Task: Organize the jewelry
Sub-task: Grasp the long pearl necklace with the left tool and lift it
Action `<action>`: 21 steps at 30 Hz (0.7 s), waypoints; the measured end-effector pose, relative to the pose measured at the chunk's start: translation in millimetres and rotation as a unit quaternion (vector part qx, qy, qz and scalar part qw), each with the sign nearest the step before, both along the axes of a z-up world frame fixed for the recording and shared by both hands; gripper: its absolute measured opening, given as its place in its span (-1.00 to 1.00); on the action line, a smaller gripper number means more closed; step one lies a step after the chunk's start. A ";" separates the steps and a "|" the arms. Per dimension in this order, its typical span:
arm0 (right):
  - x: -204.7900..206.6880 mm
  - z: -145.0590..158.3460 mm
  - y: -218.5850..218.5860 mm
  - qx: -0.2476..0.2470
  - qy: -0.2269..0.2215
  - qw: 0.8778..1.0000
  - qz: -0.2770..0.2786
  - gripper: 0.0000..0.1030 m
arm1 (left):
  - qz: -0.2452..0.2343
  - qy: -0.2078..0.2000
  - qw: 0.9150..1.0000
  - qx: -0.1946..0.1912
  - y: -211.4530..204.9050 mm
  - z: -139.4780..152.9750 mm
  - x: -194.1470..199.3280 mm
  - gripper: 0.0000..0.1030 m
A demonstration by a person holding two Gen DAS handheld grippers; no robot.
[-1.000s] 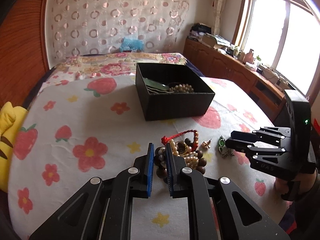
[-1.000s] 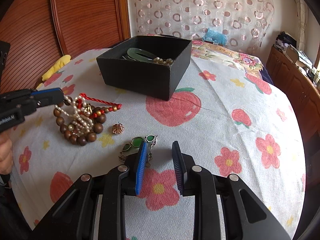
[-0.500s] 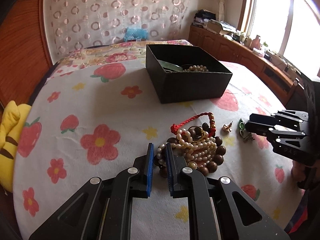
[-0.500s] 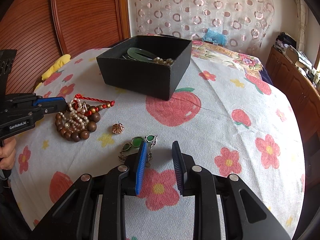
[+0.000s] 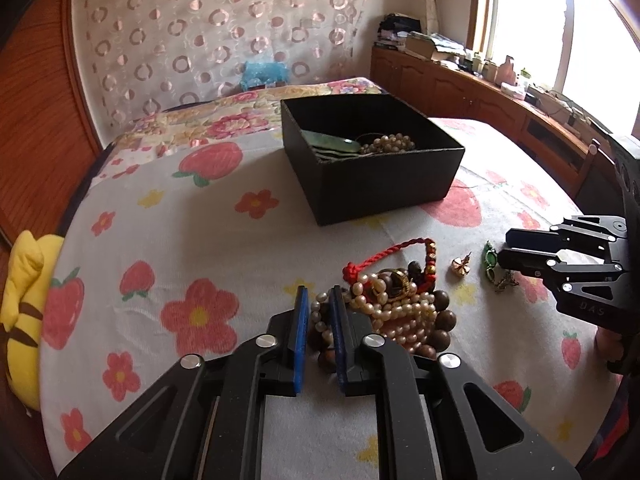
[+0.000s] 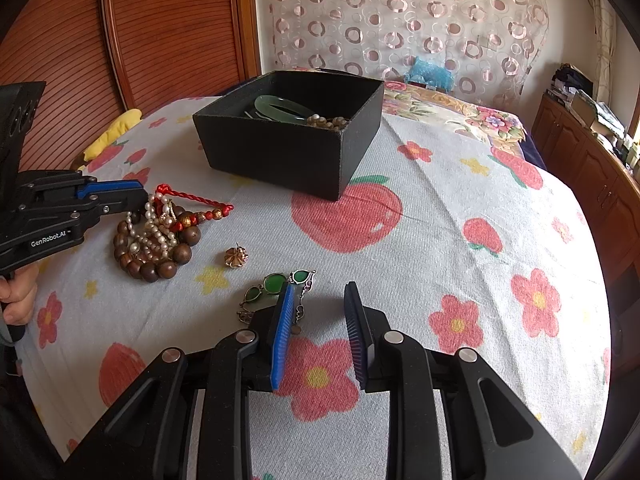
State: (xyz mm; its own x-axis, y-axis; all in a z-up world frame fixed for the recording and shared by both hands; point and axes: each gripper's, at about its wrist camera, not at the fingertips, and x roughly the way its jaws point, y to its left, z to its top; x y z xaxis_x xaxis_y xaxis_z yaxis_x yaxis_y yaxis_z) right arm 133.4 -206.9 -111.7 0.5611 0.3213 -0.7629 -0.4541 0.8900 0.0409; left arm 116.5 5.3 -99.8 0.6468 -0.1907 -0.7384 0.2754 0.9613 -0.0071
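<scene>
A black box (image 5: pixel 384 184) (image 6: pixel 280 152) on the flowered cloth holds a green bangle (image 6: pixel 280 106) and pearls (image 5: pixel 390 144). A tangle of pearl strands, brown wooden beads and a red cord (image 5: pixel 400 300) (image 6: pixel 160 236) lies in front of it. My left gripper (image 5: pixel 318 312) (image 6: pixel 132 196) is shut on a pearl strand at the tangle's near edge. A small gold earring (image 5: pixel 460 268) (image 6: pixel 236 257) and a green-stone piece (image 5: pixel 490 260) (image 6: pixel 276 284) lie to the right. My right gripper (image 6: pixel 320 320) (image 5: pixel 508 246) is open, with the green piece just outside its left finger.
A yellow plush toy (image 5: pixel 24 312) lies at the bed's left edge. A wooden headboard (image 6: pixel 120 32) stands behind. A wooden cabinet (image 5: pixel 480 96) with clutter runs along the window side. A blue bag (image 5: pixel 262 72) sits by the curtain.
My left gripper has pulled the bead tangle back and to the left, away from the earring. The right gripper has not moved and stays open.
</scene>
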 end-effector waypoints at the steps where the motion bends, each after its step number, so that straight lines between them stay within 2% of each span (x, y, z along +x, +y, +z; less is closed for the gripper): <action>1: -0.1 0.0 0.1 0.000 0.000 1.000 0.000 -0.45 | -0.003 -0.001 1.000 0.002 -1.4 0.1 0.0 -0.92; 8: -0.4 -0.2 0.9 0.000 0.000 1.000 0.000 -0.45 | 0.006 -0.019 1.000 -0.016 3.4 12.7 -2.9 -0.93; 21: -1.7 -0.5 6.4 -0.011 -0.003 1.000 0.011 -0.41 | 0.008 -0.107 0.993 -0.057 12.0 89.5 -27.3 -0.93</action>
State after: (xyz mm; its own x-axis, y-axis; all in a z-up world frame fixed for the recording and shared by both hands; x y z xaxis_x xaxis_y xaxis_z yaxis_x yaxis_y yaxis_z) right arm 131.7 -200.4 -112.2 0.5588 0.3161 -0.7667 -0.4738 0.8805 0.0178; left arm 89.2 17.3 -10.3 0.7900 -0.2529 -0.5584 0.2666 0.9620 -0.0585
